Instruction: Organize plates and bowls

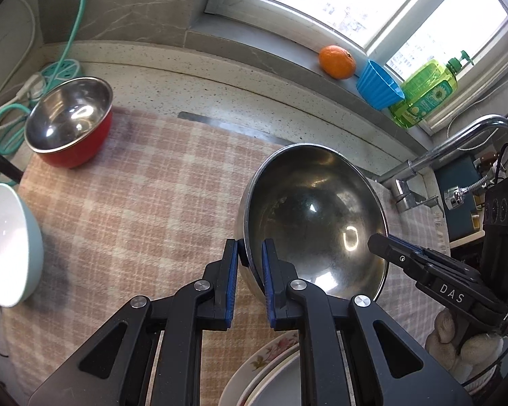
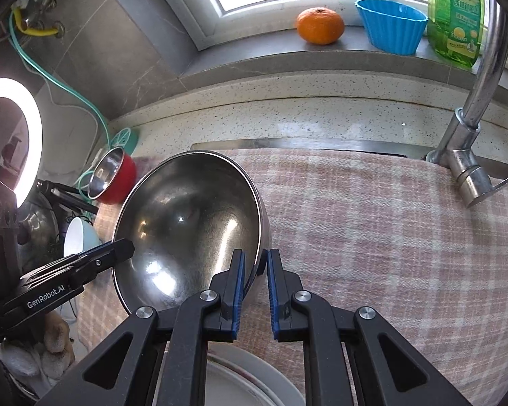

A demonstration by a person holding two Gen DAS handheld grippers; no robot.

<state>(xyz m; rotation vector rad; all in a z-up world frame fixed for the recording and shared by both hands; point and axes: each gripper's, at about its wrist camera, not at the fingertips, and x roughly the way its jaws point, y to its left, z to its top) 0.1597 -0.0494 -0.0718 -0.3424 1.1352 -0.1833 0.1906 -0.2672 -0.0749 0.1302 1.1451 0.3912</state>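
**Colleague:** What have you got in the grippers?

**Me:** One steel bowl (image 1: 316, 223), shared between both. My left gripper (image 1: 250, 264) is clamped on its left rim, one blue pad inside the wall and one outside. My right gripper (image 2: 255, 264) pinches the opposite rim the same way. Both sets of jaws are nearly closed, with only the thin metal wall between the pads.

**Colleague:** Where does the bowl sit?

**Me:** It is tilted, its mouth turned towards me, above a checked cloth (image 1: 145, 203) that covers the counter. I can't tell whether its underside touches the cloth.

**Colleague:** Describe it.

**Me:** Round, deep, polished steel with a rolled lip; the inside is smudged and throws back bright glints.

**Colleague:** And around it?

**Me:** Near me, under the grippers, lies a stack of plates (image 1: 264, 368), the one I can see edged with flowers. Far left stands a red bowl (image 1: 71, 123) with a steel lining, upright. At the near left is a pale green bowl (image 1: 8, 247), glossy white inside and tipped on its side. The cloth is soft, woven in pink and cream. On the far sill sit an orange (image 2: 320, 25), a fluted blue cup (image 2: 391, 25) and a green soap bottle (image 2: 455, 17). A chrome tap (image 2: 470, 135) rises at the right.
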